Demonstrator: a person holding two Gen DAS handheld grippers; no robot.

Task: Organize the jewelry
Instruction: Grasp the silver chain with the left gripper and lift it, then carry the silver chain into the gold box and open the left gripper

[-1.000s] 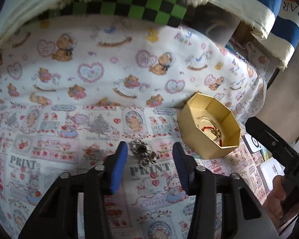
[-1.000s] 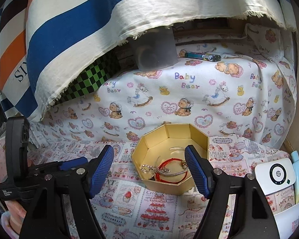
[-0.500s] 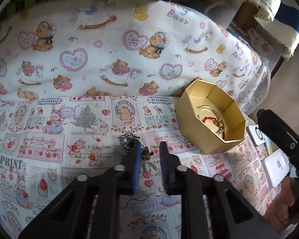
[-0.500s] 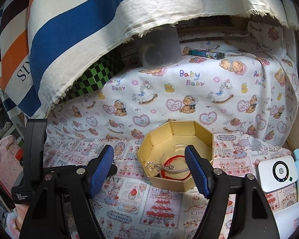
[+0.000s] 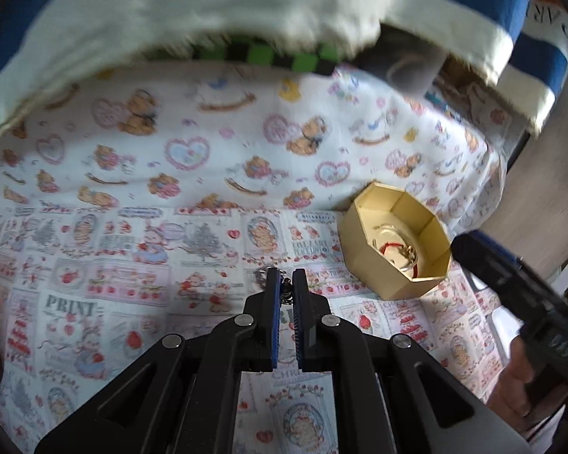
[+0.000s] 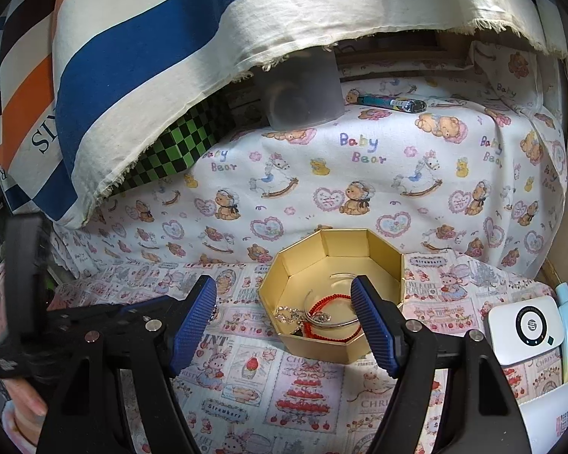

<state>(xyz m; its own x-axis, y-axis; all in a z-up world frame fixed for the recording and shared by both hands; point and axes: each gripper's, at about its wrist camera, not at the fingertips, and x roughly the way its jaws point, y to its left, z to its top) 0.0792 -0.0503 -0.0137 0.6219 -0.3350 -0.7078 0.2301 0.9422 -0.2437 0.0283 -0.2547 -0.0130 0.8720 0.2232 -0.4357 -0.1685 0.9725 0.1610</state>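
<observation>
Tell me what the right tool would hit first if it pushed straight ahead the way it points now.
Probably the gold octagonal box: it sits right between the open right tool's fingers, its near wall closest. Depth is hard to judge; the printed cloth in front could come first.

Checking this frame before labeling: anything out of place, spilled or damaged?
Nothing spilled or damaged. The only piece outside the gold octagonal box is a silver chain, pinched in the shut left tool above the printed cloth. The red bracelet and silver bangle lie inside the box.

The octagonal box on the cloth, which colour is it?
The octagonal box is gold, inside and outside. The right wrist view shows it best.
</observation>
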